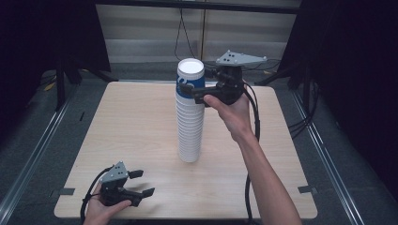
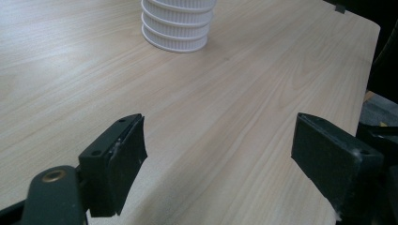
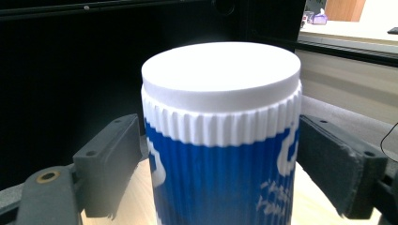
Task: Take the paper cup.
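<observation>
A tall stack of white ribbed cups (image 1: 190, 126) stands upside down near the middle of the wooden table (image 1: 136, 122). The top cup (image 1: 190, 80) is blue with a white base (image 3: 220, 75). My right gripper (image 1: 192, 93) is level with that top cup. Its jaws stand on either side of the cup, close to its sides without pressing, so my right gripper (image 3: 220, 159) is open. My left gripper (image 1: 143, 183) rests low at the table's near left corner, open and holding nothing. In the left gripper view, my left gripper (image 2: 218, 154) faces the stack's base (image 2: 176, 28) across bare wood.
Black curtains hang at the left and right behind the table. Cables (image 1: 256, 122) trail from the right gripper along the forearm and over the table's near edge. Small tape marks (image 1: 306, 189) sit by the table's near corners. Metal floor rails (image 1: 33, 154) run along both sides.
</observation>
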Available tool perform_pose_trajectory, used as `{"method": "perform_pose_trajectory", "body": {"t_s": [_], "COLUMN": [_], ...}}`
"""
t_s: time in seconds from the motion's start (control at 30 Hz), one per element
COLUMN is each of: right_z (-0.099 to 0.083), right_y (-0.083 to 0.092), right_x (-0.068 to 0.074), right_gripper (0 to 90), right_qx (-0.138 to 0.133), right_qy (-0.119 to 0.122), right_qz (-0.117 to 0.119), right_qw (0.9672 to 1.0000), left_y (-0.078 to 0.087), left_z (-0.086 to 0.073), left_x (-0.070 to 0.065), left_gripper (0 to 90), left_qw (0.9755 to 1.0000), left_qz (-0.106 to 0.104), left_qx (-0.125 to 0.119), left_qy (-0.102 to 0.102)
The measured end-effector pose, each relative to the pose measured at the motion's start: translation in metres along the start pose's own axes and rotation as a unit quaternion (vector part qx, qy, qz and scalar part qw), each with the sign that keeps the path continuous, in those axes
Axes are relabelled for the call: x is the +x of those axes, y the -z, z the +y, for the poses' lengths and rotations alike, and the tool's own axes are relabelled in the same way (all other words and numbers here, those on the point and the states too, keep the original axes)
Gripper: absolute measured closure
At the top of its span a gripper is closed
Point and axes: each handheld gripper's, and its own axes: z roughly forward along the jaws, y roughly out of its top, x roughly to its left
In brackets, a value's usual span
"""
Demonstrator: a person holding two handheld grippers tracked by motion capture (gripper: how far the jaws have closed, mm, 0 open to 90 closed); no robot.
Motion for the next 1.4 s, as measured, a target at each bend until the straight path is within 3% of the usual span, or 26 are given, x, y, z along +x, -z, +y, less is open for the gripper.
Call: {"method": "perform_pose_trajectory", "body": {"t_s": [0.3,0.73,1.4], "right_z": [0.000,0.001,0.012], "right_y": [-0.006,-0.007,-0.002], "right_x": [-0.001,0.001,0.004], "right_gripper": [22.5,23.8,24.7], "right_qx": [0.011,0.009,-0.028], "right_qy": [0.003,0.010,0.012], "right_qz": [-0.003,-0.009,-0.017], "right_qw": [0.9999,0.9999,0.9994], "left_y": [-0.001,-0.001,-0.001], "left_z": [0.000,0.000,0.000], "left_x": [0.000,0.000,0.000], "left_gripper": [17.9,17.9,17.9], "left_qw": [1.0000,1.0000,1.0000], "left_qz": [0.002,0.000,-0.001], "left_qx": [0.002,0.004,0.005], "left_qy": [-0.003,-0.001,0.000]}}
